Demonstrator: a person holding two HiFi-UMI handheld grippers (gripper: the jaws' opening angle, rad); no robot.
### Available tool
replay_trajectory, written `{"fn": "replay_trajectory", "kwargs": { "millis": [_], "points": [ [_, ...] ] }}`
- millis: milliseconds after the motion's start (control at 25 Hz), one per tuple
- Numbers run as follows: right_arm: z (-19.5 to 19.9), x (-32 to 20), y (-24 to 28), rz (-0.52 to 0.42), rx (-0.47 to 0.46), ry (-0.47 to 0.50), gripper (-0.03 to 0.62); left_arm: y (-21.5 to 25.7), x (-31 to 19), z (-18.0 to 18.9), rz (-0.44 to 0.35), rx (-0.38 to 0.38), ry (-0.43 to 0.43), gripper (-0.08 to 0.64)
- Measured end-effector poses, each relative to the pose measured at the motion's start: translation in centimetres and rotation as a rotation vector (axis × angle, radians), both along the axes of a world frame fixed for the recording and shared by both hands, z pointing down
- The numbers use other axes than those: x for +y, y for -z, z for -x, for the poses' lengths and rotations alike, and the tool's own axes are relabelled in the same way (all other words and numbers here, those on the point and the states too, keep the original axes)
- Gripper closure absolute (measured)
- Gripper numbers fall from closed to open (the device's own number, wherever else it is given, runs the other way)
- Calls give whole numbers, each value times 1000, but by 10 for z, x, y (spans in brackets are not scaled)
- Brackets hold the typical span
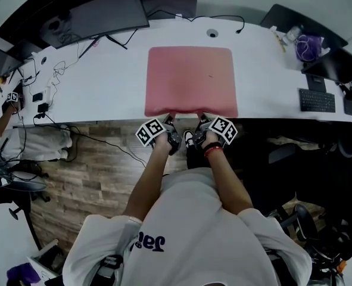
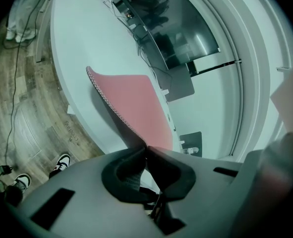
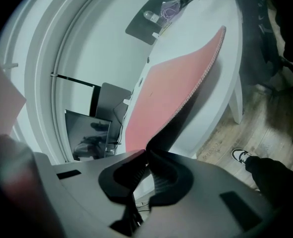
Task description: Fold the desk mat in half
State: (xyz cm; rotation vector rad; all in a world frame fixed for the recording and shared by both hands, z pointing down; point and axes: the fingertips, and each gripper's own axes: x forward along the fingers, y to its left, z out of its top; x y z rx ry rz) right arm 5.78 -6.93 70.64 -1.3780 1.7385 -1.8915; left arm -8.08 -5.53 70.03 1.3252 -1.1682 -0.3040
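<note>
A pink desk mat (image 1: 190, 79) lies flat on the white desk (image 1: 104, 88), its near edge at the desk's front edge. My left gripper (image 1: 170, 121) pinches that near edge left of its middle; in the left gripper view the desk mat (image 2: 131, 105) runs away from the shut left gripper (image 2: 145, 148), its dark underside lifted off the desk. My right gripper (image 1: 201, 120) pinches the same edge right of its middle. In the right gripper view the desk mat (image 3: 176, 88) rises from the shut right gripper (image 3: 147, 151).
A monitor (image 1: 101, 14) and a laptop (image 1: 170, 2) stand behind the mat. Cables (image 1: 53, 76) trail at the left. At the right sit a keyboard (image 1: 317, 100) and a purple object (image 1: 308, 46). Wooden floor (image 1: 86, 177) lies below the desk edge.
</note>
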Motion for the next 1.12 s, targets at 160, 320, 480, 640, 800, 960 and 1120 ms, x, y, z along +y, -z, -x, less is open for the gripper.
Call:
{"fn": "replay_trajectory", "kwargs": {
  "millis": [160, 320, 480, 640, 800, 960, 1120],
  "points": [
    [-1, -9, 2, -2, -10, 1, 552, 4, -8, -2, -2, -6, -8, 529],
    [3, -20, 3, 0, -3, 30, 552, 6, -20, 1, -1, -1, 6, 529],
    [2, -31, 5, 1, -5, 46, 552, 7, -33, -1, 1, -11, 13, 529],
    [2, -45, 6, -3, -7, 54, 552, 9, -44, -1, 5, -12, 20, 529],
    [4, -56, 8, -4, -9, 68, 551, 8, -53, 0, 7, -12, 36, 529],
    [4, -63, 6, 3, -15, 76, 551, 7, -63, 0, 9, -16, 50, 529],
    [2, -74, 5, 17, -32, 89, 551, 6, -76, -2, 11, -19, 80, 529]
  ]
}}
